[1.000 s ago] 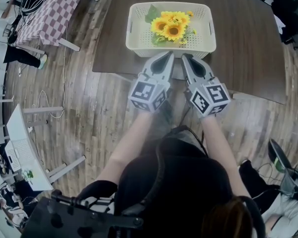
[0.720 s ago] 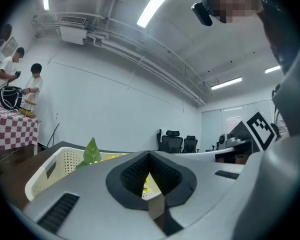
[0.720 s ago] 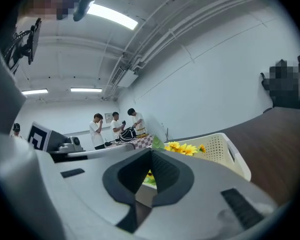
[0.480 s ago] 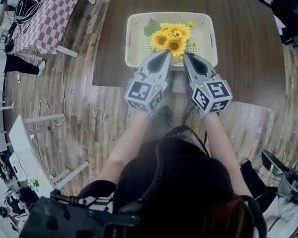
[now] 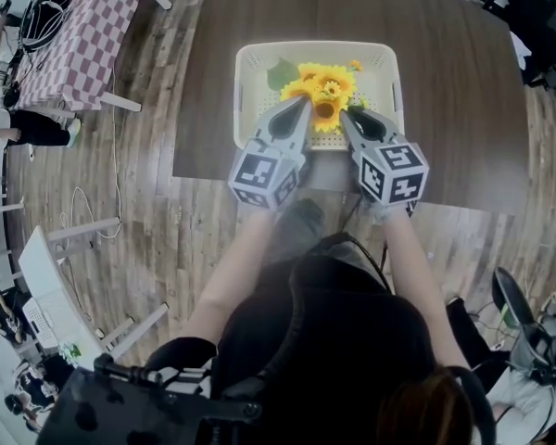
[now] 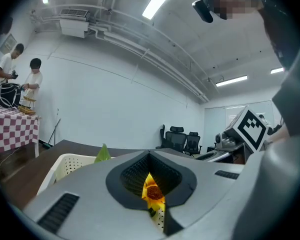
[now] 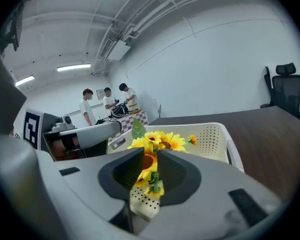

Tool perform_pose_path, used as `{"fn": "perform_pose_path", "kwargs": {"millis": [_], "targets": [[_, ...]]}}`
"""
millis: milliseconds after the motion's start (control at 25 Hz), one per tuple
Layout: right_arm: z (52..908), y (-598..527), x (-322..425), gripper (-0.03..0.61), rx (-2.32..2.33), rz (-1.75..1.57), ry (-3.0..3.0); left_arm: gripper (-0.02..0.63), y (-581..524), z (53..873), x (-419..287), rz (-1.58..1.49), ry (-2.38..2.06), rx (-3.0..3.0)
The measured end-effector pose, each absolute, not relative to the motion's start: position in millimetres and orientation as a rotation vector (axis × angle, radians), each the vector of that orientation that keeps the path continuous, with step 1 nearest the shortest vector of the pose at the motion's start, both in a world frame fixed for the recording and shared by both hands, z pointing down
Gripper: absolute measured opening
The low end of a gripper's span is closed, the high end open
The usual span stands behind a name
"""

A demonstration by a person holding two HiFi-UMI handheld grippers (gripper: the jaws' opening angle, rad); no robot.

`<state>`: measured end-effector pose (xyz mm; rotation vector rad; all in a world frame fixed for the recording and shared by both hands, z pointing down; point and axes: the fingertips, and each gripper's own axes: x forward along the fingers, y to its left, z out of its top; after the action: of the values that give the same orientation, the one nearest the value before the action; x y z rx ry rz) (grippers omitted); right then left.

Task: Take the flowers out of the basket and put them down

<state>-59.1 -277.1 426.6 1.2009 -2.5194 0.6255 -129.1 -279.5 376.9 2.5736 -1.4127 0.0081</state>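
Observation:
A bunch of yellow sunflowers [image 5: 322, 89] with a green leaf lies in the white perforated basket [image 5: 250, 91] on the dark table. Both grippers reach over the basket's near rim. My left gripper [image 5: 302, 106] is shut, its tip at the left side of the blooms; its own view shows a sunflower [image 6: 152, 194] through the slot behind the closed tips [image 6: 151, 156]. My right gripper [image 5: 345, 117] has just been opening. A narrow gap stands between its jaws [image 7: 150, 154], and the sunflowers [image 7: 162, 140] lie just beyond it, not pressed by the pads.
The basket rim [image 7: 215, 136] curves round the flowers. The brown table [image 5: 445, 82] extends to the right and far side. A checkered-cloth table [image 5: 93, 26] with people stands at the far left. Office chairs [image 6: 182, 136] are in the background. Wooden floor lies below.
Both grippers have moved forward from the table's front edge to over the basket's near rim, up to the sunflowers. The right gripper has tipped further down.

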Motion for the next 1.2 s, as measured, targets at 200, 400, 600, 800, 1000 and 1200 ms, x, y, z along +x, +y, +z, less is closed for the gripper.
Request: {"fn": "perform_pose_path", "kwargs": {"millis": [200,400,600,800,1000,1200], "targets": [[444,-287,-61,0.132,1.140,0.677,-2.424,0.009,-294,384,-137,0.076,-1.395,2.559],[461,-296,-66,0.132,1.049,0.796,-2.341,0.011,-307,388,-146,0.126,-1.318,2.534],[473,-302,-65,0.132,0.995,0.915,-2.292,0.041,-318,394,-155,0.156,-1.276,2.510],[475,-300,-66,0.100,0.919,1.029,-2.295,0.109,-321,405,-152,0.208,-1.206,2.481],[470,-299,-73,0.035,0.872,1.093,-2.334,0.144,-323,417,-153,0.301,-1.183,2.454],[468,-301,-69,0.025,0.876,1.097,-2.334,0.161,-326,430,-158,0.401,-1.166,2.398]]}}
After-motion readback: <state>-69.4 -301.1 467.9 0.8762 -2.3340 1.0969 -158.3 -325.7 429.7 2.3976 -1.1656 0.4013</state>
